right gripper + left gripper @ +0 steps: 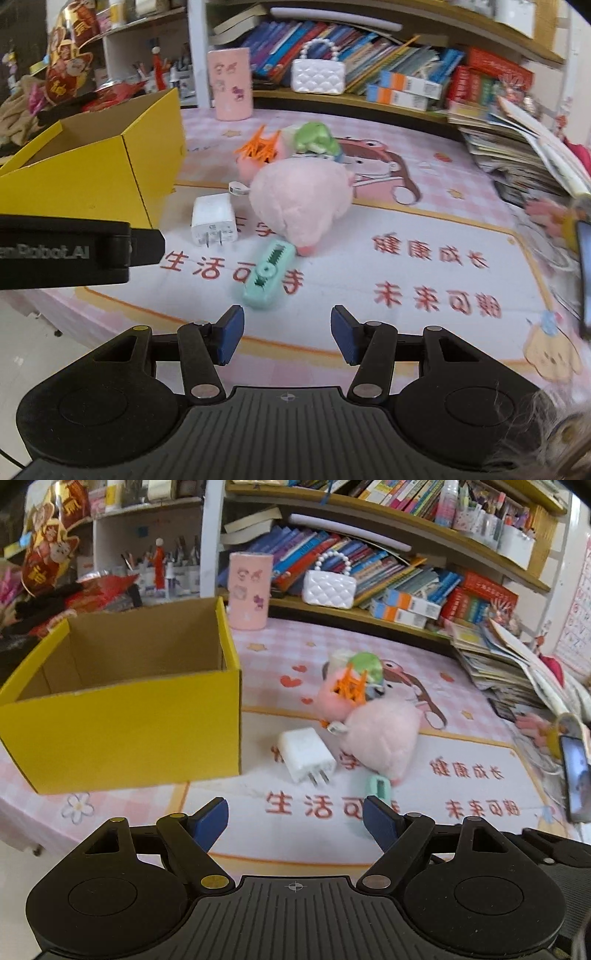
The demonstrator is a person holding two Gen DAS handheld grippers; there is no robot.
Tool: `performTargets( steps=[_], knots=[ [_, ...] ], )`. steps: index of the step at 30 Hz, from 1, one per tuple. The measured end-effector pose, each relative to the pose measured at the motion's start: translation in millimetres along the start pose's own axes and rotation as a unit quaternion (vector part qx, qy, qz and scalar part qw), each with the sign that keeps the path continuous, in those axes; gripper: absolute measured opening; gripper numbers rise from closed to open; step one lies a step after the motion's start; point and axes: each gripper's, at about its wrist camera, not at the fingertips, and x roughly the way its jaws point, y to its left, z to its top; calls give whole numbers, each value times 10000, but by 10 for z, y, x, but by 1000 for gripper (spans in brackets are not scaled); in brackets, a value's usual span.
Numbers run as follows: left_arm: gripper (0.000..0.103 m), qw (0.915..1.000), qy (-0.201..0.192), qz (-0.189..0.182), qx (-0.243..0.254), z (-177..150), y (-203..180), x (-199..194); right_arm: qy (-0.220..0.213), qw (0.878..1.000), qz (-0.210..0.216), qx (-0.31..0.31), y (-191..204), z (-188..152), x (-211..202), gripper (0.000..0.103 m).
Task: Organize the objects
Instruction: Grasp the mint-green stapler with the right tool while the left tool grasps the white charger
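We held both tools above the near edge of the pink printed mat (424,229), and neither carried anything. Our left gripper (295,821) had its blue pads spread wide, and our right gripper (287,338) was likewise parted, though a little less.

From the left wrist view, the open yellow box (122,720) stood at ten o'clock, its brown interior showing nothing inside as far as we could see. The white charger (307,755) lay at twelve o'clock, prongs toward us, just beside the box's right wall. The pink plush (384,734) sat at one o'clock, close beside the charger; we could not tell whether they touched. Behind the plush an orange clip (351,688) and a green toy (367,666) were piled on a smaller pink thing, too blurred for us to name.

From the right wrist view, the mint correction tape (267,275) lay at twelve o'clock, its far end touching the plush. A pink cylinder (229,85) and a white quilted purse (318,75) stood far back by the bookshelf (406,55).
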Motion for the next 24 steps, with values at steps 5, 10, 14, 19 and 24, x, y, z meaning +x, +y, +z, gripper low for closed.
performTargets(
  steps=[5, 10, 14, 19, 24],
  knots=[
    [82, 9994, -56, 224, -263, 88, -28, 10, -15, 9999, 91, -134, -32, 118, 315, 50],
    [82, 9986, -16, 413, -331, 135, -83, 61, -18, 9991, 360, -241, -35, 218, 549, 50],
    [81, 9983, 2, 466, -338, 171, -163, 140, 151, 9977, 518, -399, -14, 210, 653, 42],
    [72, 9992, 66, 292, -254, 229, -295, 309, 186, 9966, 654, -467, -137, 248, 629, 23],
    [51, 9994, 209, 248, -74, 271, -411, 584, 197, 9965, 727, -366, -461, 244, 403, 23]
  ],
)
